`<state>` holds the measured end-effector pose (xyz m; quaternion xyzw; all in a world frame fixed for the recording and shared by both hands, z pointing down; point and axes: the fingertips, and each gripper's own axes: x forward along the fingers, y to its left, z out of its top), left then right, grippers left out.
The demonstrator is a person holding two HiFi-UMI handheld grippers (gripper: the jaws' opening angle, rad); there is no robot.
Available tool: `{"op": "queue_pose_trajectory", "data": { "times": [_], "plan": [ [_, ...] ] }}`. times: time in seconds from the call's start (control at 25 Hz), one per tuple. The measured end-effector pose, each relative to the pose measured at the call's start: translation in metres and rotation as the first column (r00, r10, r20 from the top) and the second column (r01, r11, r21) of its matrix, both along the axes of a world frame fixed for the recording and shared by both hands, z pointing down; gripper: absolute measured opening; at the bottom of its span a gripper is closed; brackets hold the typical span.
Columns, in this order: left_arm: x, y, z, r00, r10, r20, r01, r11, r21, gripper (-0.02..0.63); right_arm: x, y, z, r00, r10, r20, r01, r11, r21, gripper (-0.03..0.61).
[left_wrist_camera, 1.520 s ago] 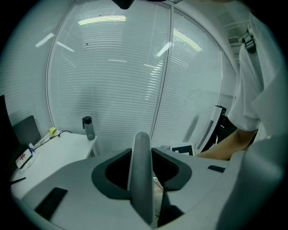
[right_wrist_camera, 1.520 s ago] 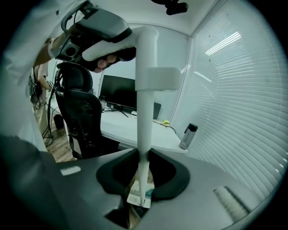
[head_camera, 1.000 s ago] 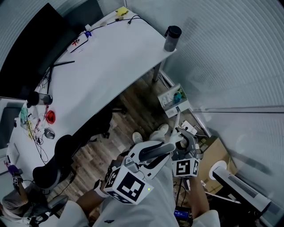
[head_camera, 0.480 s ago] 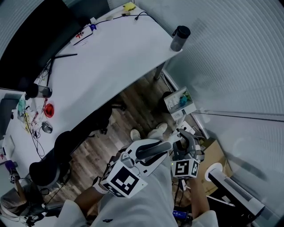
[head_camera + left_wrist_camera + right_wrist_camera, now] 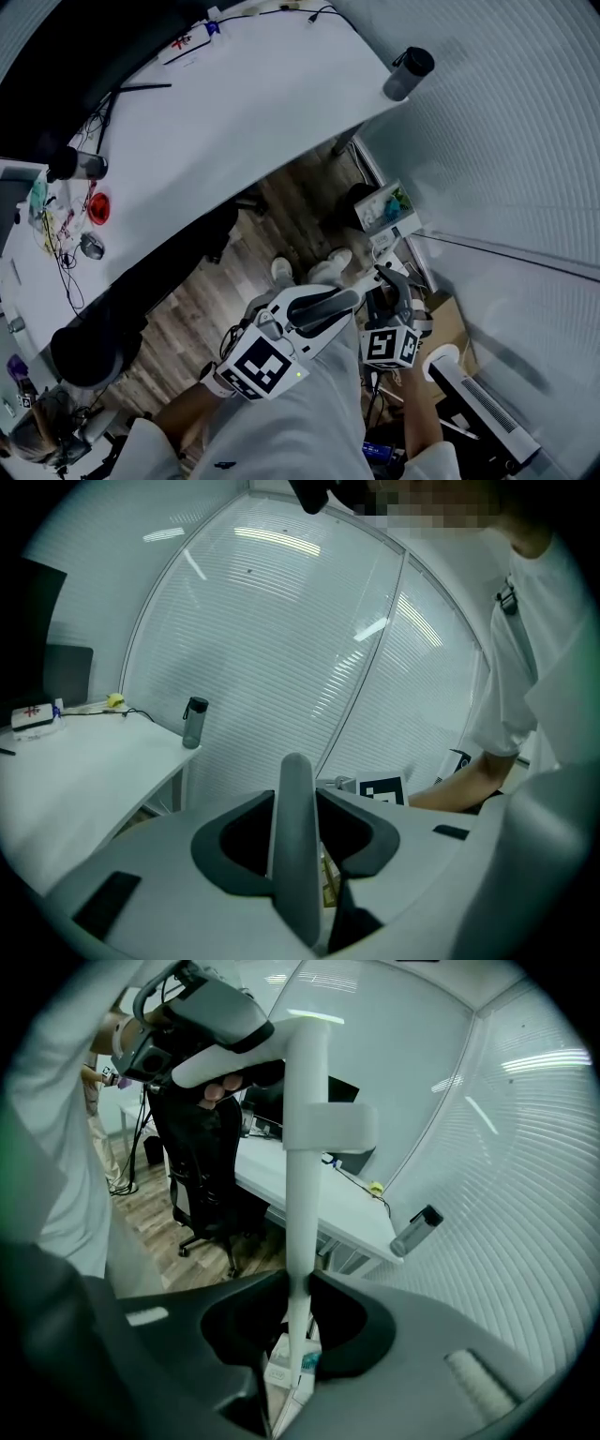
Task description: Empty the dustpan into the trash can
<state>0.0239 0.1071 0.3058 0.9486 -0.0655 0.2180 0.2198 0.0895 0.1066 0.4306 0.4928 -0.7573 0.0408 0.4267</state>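
In the head view the white dustpan (image 5: 386,208) hangs low over the floor by the blinds, with teal and white scraps in it. Its white pole (image 5: 378,251) rises to my right gripper (image 5: 389,298), which is shut on it. In the right gripper view the pole (image 5: 302,1194) crosses between the jaws of the right gripper (image 5: 300,1321), and the pan (image 5: 286,1365) shows below. My left gripper (image 5: 330,311) is shut on the grey handle (image 5: 295,846) at the pole's top end. A dark round thing (image 5: 359,199) beside the pan may be the trash can; I cannot tell.
A white desk (image 5: 234,122) carries a dark bottle (image 5: 409,73) at its corner. A black office chair (image 5: 94,352) stands on the wood floor (image 5: 281,234). A cardboard box (image 5: 459,323) and a white tower appliance (image 5: 487,408) sit by the blinds at right.
Both grippers have sunk a little with the pole and rolled slightly. The dustpan sits a bit higher and further right in the head view. Both grips are unchanged.
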Motion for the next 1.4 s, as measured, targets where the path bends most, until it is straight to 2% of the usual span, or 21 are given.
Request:
{"op": "queue_pose_trajectory", "data": {
  "times": [0.28, 0.6, 1.0, 1.4],
  "plan": [
    [-0.003, -0.012, 0.019, 0.998, -0.044, -0.048, 0.041, 0.997, -0.066, 0.135, -0.004, -0.010, 0.020, 1.000, -0.012, -0.008, 0.012, 0.999, -0.046, 0.086],
    [-0.012, -0.018, 0.032, 0.995, -0.092, -0.049, 0.085, 0.988, -0.133, 0.135, -0.008, -0.018, 0.030, 0.998, -0.059, -0.030, 0.056, 0.995, -0.079, 0.086],
    [-0.037, -0.025, 0.049, 0.983, -0.181, -0.029, 0.171, 0.963, -0.208, 0.135, -0.029, -0.028, 0.043, 0.990, -0.139, -0.038, 0.134, 0.984, -0.113, 0.087],
    [-0.060, -0.033, 0.064, 0.969, -0.246, 0.008, 0.242, 0.943, -0.229, 0.135, -0.049, -0.035, 0.055, 0.976, -0.214, -0.025, 0.209, 0.968, -0.138, 0.087]
  ]
}}
